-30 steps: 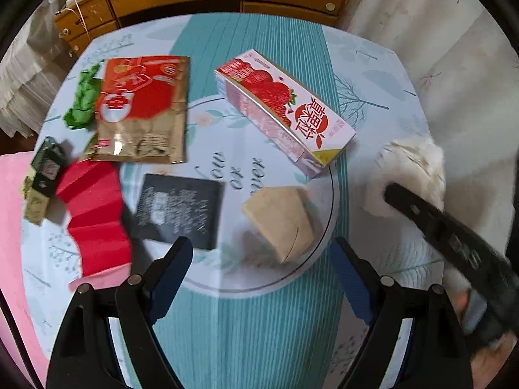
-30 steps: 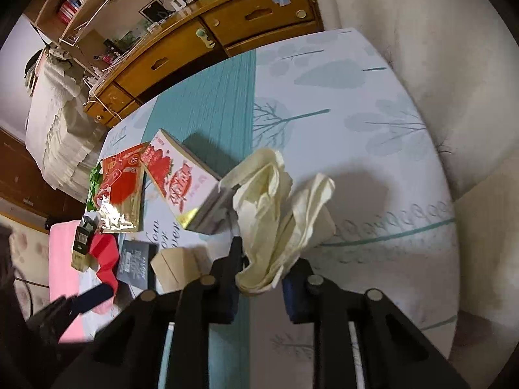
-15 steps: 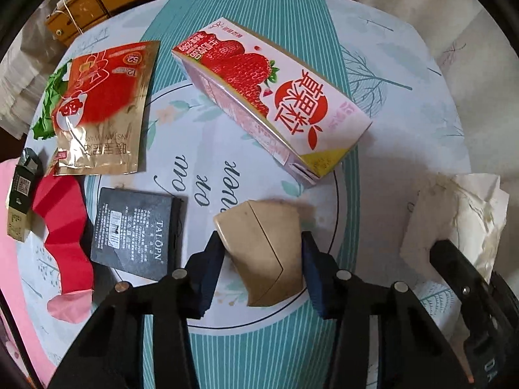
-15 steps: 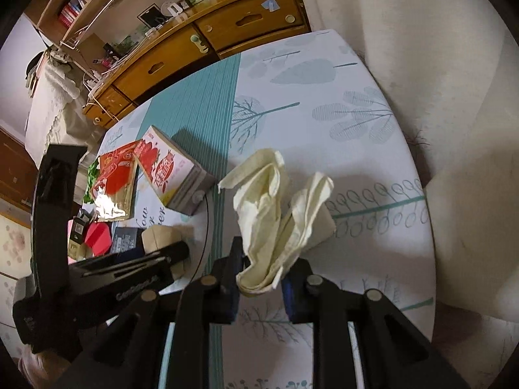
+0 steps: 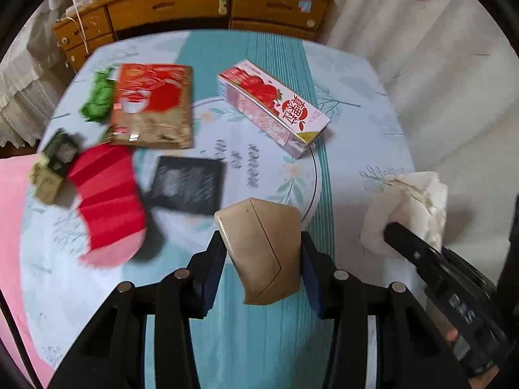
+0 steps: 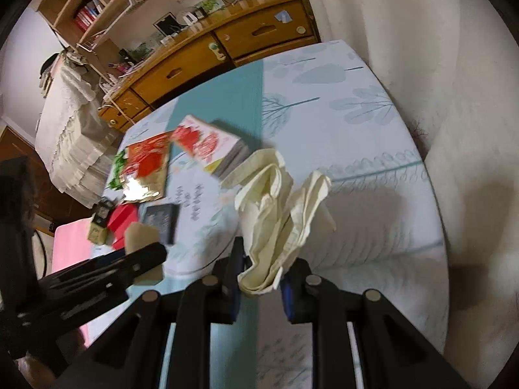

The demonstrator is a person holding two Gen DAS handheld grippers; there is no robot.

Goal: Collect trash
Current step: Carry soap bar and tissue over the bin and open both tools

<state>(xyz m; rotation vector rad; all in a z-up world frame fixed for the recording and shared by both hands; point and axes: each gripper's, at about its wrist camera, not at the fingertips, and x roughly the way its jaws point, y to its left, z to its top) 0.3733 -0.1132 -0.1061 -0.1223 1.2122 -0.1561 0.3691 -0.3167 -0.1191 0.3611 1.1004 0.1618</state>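
Left wrist: tan packet (image 5: 262, 253) clamped between tool (image 5: 261, 270) pads.

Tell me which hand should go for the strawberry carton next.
Neither is free now: the left gripper is shut on the tan packet, the right gripper on the crumpled tissue. After unloading, probably the left: in its view the strawberry carton lies almost straight ahead.

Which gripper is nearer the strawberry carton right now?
Left, narrowly, as a judgement. The left gripper, shut on the tan paper piece, sits in front of the strawberry carton. The right gripper, clamping the crumpled tissue, sits off to the carton's right.
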